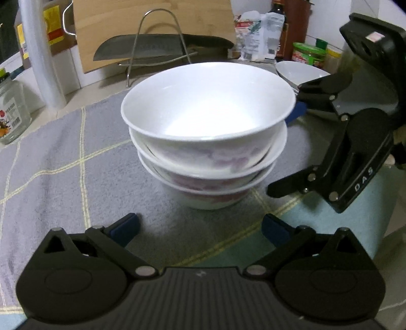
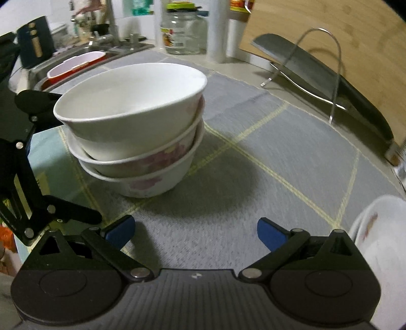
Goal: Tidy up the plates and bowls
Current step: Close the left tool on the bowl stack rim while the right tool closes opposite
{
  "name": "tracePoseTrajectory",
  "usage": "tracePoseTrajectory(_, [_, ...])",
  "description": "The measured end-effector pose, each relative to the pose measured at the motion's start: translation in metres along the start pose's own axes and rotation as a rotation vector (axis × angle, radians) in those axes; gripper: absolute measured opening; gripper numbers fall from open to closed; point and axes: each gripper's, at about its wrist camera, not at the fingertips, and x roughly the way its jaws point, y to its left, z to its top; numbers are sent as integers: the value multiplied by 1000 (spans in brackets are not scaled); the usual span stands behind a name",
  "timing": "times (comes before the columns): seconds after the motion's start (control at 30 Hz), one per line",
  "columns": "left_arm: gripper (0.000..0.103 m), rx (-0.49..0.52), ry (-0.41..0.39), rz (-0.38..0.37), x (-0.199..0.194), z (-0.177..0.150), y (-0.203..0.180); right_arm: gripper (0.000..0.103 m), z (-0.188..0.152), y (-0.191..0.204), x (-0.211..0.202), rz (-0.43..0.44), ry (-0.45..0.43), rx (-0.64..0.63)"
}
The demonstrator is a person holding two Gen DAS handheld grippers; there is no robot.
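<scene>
Three white bowls with pink flower prints stand nested in a stack (image 1: 208, 132) on a grey checked cloth (image 1: 63, 165). My left gripper (image 1: 200, 226) is open just in front of the stack's foot, with nothing between its blue pads. The right gripper (image 1: 286, 152) reaches in from the right, open, its upper finger close beside the top bowl's rim. In the right wrist view the stack (image 2: 137, 127) stands ahead to the left of my open right gripper (image 2: 195, 229). The left gripper (image 2: 61, 160) shows at the left edge. White plates (image 1: 302, 72) lie behind right.
A wire rack (image 1: 159, 38) holds a cleaver (image 1: 157, 47) against a wooden cutting board (image 1: 152, 22) at the back. A glass jar (image 1: 10, 114) stands far left. Bottles and jars crowd the back right. A sink (image 2: 76, 66) lies beyond the bowls. White dishes (image 2: 380, 241) sit by my right gripper.
</scene>
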Motion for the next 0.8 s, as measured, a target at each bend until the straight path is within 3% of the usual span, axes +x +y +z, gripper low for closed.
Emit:
tracePoseTrajectory(0.3, [103, 14, -47, -12, 0, -5, 4, 103, -16, -10, -3, 42, -124, -48])
tracePoseTrajectory(0.57, [103, 179, -60, -154, 9, 5, 23, 103, -1, -6, 4, 21, -66, -27])
tracePoseTrajectory(0.8, [103, 296, -93, -260, 16, 9, 39, 103, 15, 3, 14, 59, -31, -78])
